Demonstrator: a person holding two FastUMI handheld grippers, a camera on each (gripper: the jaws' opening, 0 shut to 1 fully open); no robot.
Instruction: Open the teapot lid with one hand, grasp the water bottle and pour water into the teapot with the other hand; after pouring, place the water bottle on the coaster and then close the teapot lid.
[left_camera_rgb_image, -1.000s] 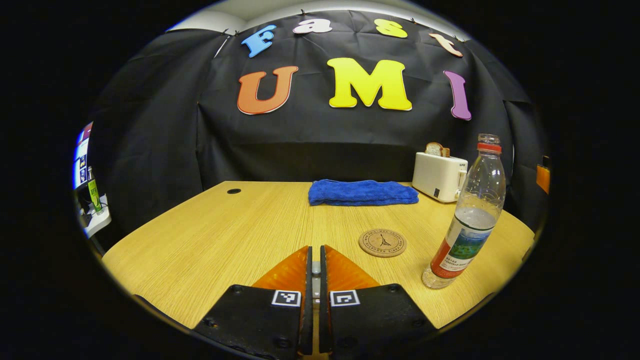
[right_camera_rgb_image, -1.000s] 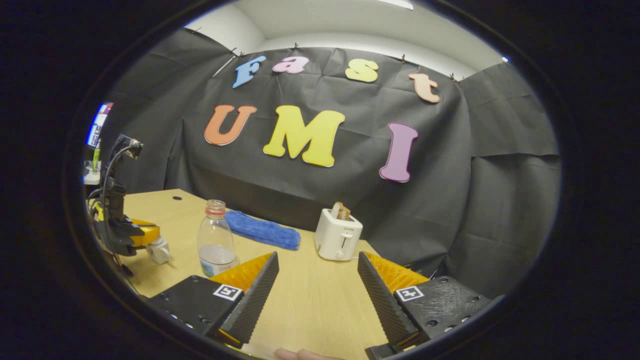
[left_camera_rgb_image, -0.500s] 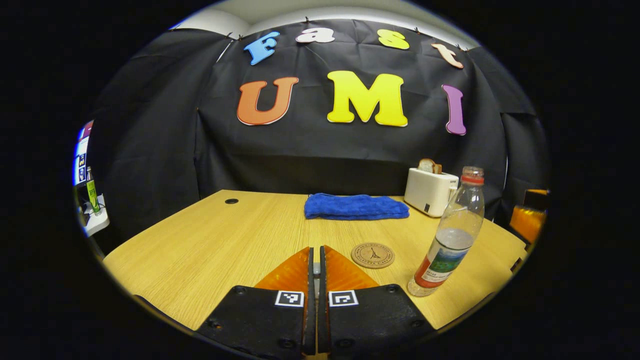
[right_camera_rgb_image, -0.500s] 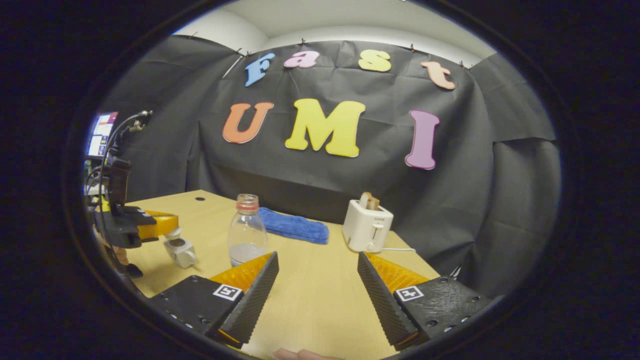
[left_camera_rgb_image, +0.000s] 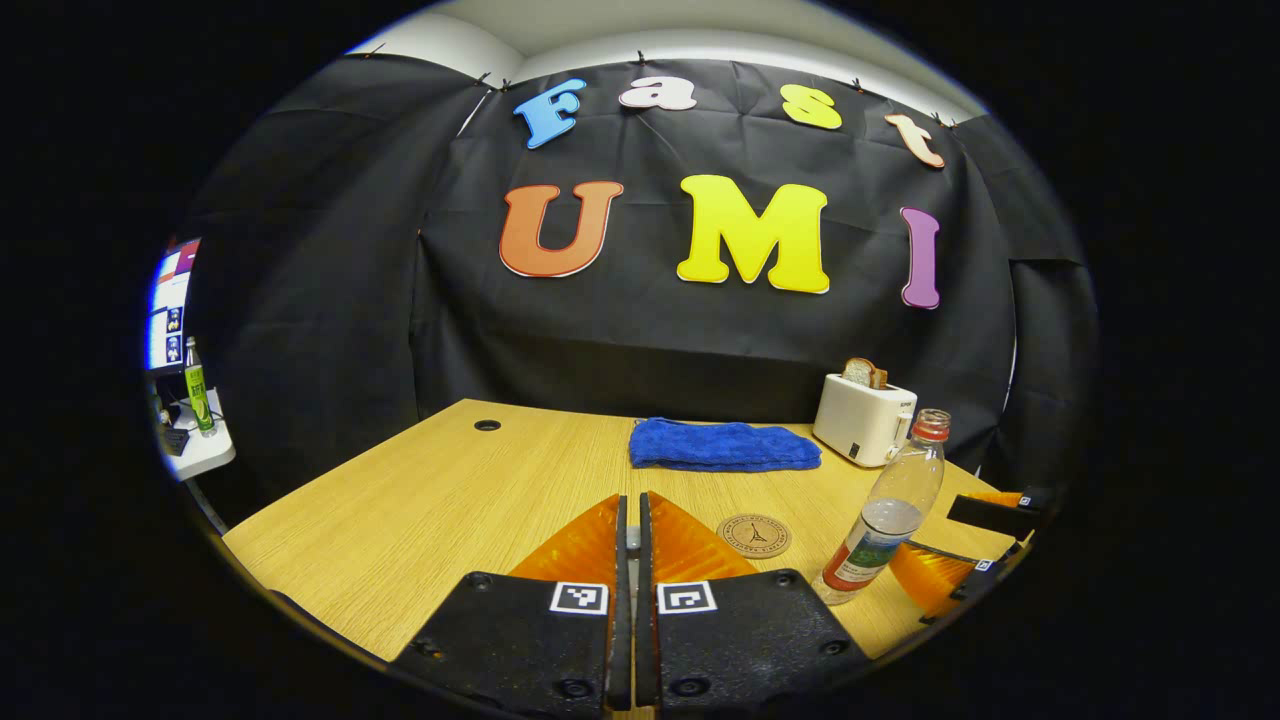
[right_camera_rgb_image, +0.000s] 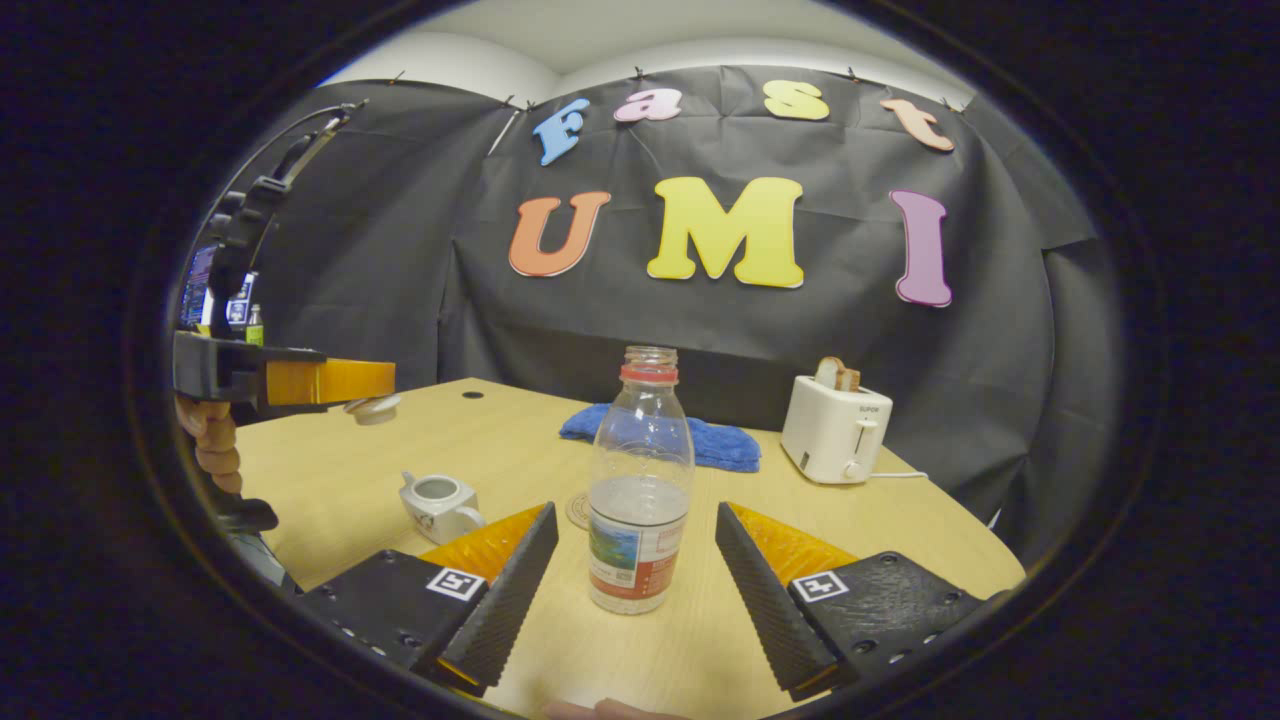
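With the lid pinched in the left hand-held gripper above the open teapot on the bench, the right hand-held gripper, jaws spread, flanked the upright water bottle, needing only closure to grasp it.

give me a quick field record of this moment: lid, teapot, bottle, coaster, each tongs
lid: lifted off, held in the left tongs, up and left of the pot
teapot: on the table, open
water bottle: upright on the table, uncapped, partly full
right tongs: open, fingers either side of the bottle, not yet touching it
coaster: bare, beside the bottle
other: blue towel and toaster near the back edge
next: probably close on the bottle
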